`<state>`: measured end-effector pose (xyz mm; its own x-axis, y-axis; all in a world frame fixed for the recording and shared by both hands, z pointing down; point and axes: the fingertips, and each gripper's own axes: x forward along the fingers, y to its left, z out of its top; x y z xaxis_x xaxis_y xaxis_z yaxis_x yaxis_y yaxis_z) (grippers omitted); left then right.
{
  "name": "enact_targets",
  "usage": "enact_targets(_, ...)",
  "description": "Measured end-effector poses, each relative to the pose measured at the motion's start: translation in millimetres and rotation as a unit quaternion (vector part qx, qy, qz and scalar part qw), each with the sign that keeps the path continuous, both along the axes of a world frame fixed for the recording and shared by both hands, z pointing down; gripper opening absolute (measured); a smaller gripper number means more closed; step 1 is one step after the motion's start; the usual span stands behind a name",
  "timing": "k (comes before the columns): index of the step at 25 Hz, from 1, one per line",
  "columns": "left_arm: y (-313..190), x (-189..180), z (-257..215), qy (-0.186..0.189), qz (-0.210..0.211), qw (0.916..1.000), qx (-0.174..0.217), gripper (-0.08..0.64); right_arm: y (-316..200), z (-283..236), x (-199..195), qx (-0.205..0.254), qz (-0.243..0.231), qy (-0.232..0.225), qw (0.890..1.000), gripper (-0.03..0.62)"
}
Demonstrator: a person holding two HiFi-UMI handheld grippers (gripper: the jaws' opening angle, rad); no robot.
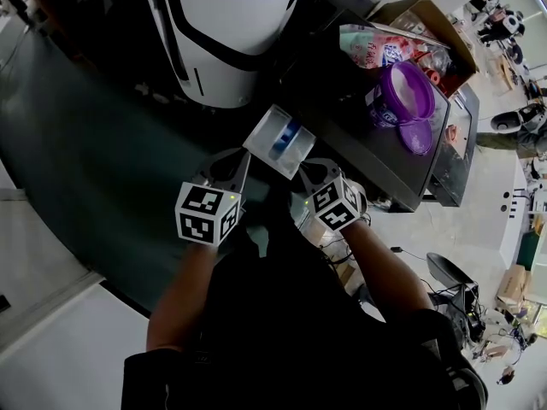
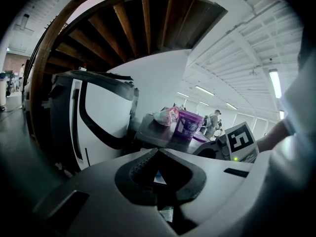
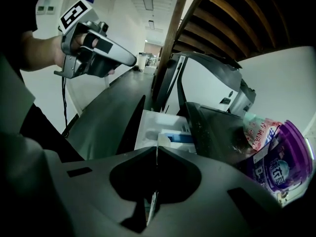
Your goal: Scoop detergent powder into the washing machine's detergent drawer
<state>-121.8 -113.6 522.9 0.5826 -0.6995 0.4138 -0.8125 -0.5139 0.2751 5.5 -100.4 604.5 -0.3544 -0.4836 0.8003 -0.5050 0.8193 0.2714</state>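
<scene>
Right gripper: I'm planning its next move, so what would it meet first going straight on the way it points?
Probably the pulled-out white detergent drawer, which lies just past the right gripper, whose jaws are together. Depth is hard to judge, so the gap is uncertain.

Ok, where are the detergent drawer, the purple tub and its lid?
detergent drawer (image 1: 265, 131), head view, white compartment beside blue insert
purple tub (image 1: 407, 90), head view, inside its open top
lid (image 1: 417, 137), head view, middle of the disc

A curved stair (image 2: 123, 28) with dark wooden ribs arches overhead against a white wall (image 2: 158, 83). Strip lights (image 2: 275, 83) line the white ceiling. The floor (image 1: 487, 195) is pale.
</scene>
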Motion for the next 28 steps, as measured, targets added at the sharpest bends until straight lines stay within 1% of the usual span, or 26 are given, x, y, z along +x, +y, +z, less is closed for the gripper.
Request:
enact_targets(4, 1, 2, 0, 0.0, 0.001, 1.0, 0.001, 0.006, 1, 1, 0, 0.001, -0.006, 0.008, 1.0, 0.02)
enact_targets(7, 3, 2, 0, -0.001, 0.002, 1.0, 0.001, 0.006, 1, -2, 1, 0.013, -0.006, 0.01, 1.0, 0.02)
enact_targets(11, 5, 1, -1, -0.001, 0.0, 1.0, 0.001, 0.006, -2, -4, 3, 0.031, -0.01, 0.035, 0.999, 0.02)
enact_targets(18, 7, -5, -5, 0.002, -0.007, 1.0, 0.004, 0.006, -1, -9, -1, 0.04, -0.014, 0.045, 0.998, 0.02)
enact_targets(25, 8, -9, -7, 0.005, -0.008, 0.9999, 0.006, 0.006, 1, -1, -5, 0.028, -0.017, 0.059, 0.998, 0.02)
enact_targets(28, 8, -10, -6, 0.006, -0.008, 0.9999, 0.006, 0.006, 3, 4, -7, 0.01, -0.023, 0.063, 0.998, 0.02)
